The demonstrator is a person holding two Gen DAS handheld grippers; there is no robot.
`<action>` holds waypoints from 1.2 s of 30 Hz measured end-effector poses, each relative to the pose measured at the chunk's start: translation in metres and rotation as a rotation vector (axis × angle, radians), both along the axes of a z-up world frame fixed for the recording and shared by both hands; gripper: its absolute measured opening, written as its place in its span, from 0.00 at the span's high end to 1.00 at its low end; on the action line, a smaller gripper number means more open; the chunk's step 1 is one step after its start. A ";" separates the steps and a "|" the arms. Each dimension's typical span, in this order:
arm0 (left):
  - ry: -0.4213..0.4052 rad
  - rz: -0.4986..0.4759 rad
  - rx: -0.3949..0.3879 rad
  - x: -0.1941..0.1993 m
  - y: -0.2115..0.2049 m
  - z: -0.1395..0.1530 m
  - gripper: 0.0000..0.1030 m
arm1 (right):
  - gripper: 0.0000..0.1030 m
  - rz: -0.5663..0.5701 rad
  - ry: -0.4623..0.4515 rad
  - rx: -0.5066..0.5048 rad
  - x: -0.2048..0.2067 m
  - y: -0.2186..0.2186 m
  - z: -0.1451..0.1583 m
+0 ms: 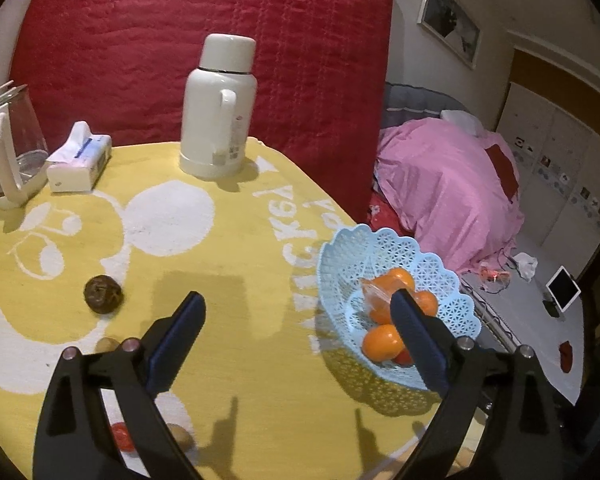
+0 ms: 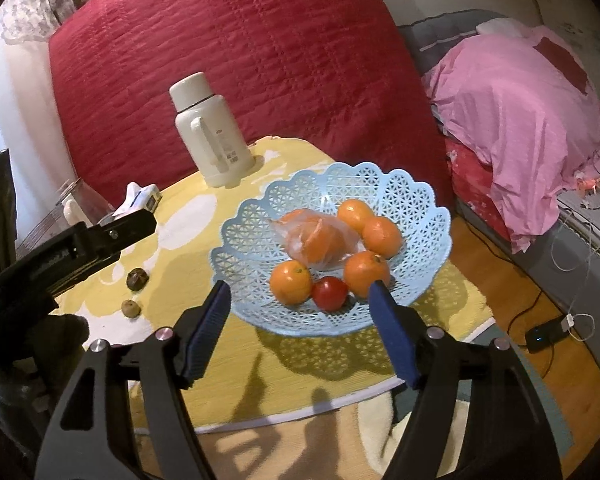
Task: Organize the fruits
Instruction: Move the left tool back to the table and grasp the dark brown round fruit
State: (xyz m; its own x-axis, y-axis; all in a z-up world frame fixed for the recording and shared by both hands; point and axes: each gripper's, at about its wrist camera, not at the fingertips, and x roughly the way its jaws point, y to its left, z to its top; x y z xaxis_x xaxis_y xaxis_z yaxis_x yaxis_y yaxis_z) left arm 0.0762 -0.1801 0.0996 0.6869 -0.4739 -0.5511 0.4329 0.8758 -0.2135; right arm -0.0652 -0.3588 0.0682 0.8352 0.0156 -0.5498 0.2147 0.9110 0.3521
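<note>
Four loose pieces lie on the desk (image 1: 236,360) outside the basket (image 1: 340,252): a dark wrinkled fruit (image 1: 102,294), two small brownish ones (image 1: 107,345) (image 1: 180,435), and a red one (image 1: 122,436) partly hidden under my left tongs (image 1: 298,318). The basket, at the desk's right edge, holds four oranges (image 2: 291,282), a tomato (image 2: 329,293) and a bagged orange (image 2: 320,240). Both tongs stand open and empty; the right tongs (image 2: 298,302) hover before the basket's near rim.

My worries: the basket sits near the desk's edge, so a nudge from either tongs could, I judge, push it off to the floor. The small round fruits may roll when pinched, and the red one looks soft enough to crush. The two nearest fruits sit close under the left tongs, where I see them poorly. The flask (image 1: 216,108) and glass jug (image 1: 12,140) stand well back but could tip on a wide sweep.

Writing: the cloth shows mirrored letters, roughly "MICKEY"; the flask's label and the tissue pack (image 1: 80,158) are unreadable.
</note>
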 end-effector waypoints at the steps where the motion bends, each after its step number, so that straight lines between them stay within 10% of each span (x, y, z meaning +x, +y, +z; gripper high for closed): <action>1: -0.003 0.004 -0.001 0.000 0.002 0.000 0.10 | 0.29 0.004 -0.002 0.000 0.000 0.001 0.001; 36: 0.097 0.326 -0.070 0.069 0.163 -0.014 0.10 | 0.29 0.149 0.035 0.014 0.013 0.059 -0.009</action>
